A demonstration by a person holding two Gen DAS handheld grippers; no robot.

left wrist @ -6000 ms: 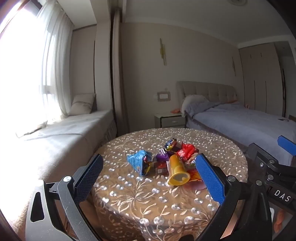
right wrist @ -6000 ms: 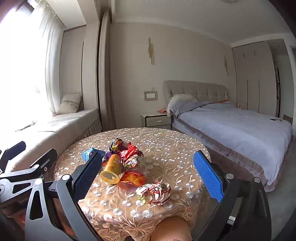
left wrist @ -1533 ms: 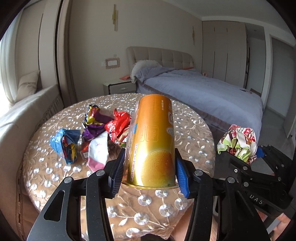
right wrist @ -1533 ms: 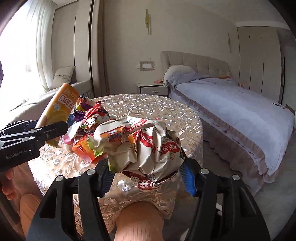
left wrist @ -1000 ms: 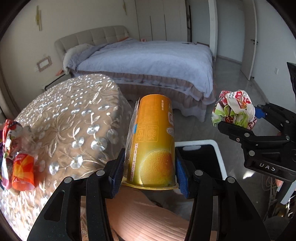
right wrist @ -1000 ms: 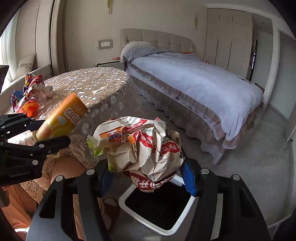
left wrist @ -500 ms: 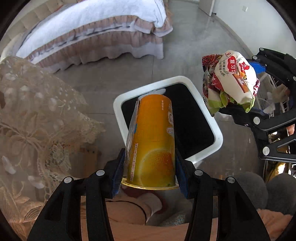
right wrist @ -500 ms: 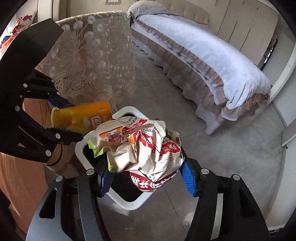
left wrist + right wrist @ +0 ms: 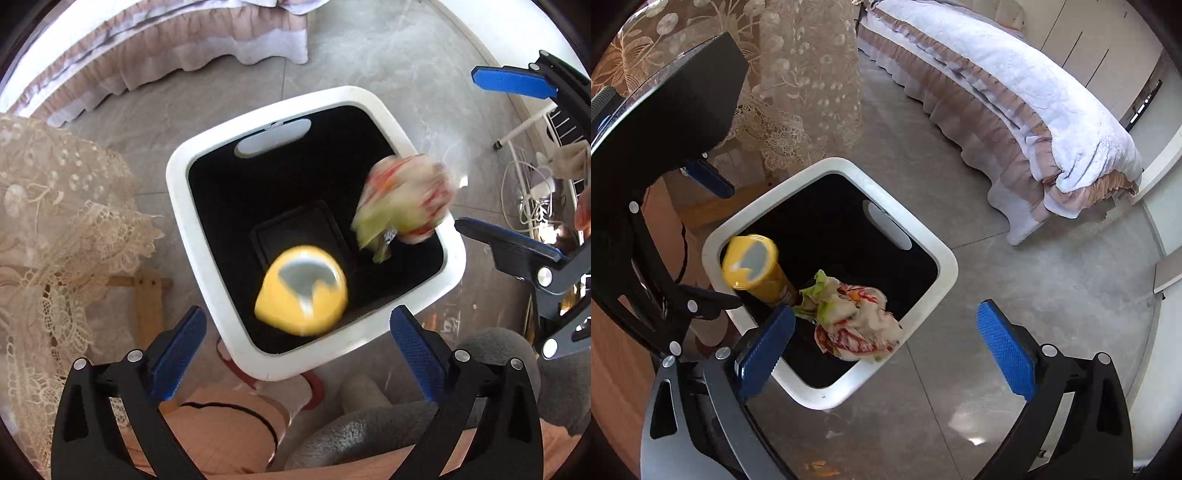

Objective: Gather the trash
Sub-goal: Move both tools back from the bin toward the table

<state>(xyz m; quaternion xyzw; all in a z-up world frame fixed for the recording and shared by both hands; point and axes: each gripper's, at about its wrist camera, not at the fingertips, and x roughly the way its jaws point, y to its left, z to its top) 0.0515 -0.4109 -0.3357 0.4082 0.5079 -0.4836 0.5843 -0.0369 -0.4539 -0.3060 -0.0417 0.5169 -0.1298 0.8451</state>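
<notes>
Item: white square bin with black liner, beside your lace-draped table. Contents, half a second after release: yellow cylindrical snack can and crumpled snack wrapper, both mid-fall. Left tongs and right tongs: now spread, empty. Table litter remains yours.

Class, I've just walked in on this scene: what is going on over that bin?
A person holds a two-finger gripper in each hand above a white bin with a black inside. Both the left gripper and the right gripper are open and hold nothing. A yellow can and a crumpled snack wrapper appear blurred over the bin's opening, apparently falling in. A lace tablecloth hangs beside the bin, and a bed stands farther off.
</notes>
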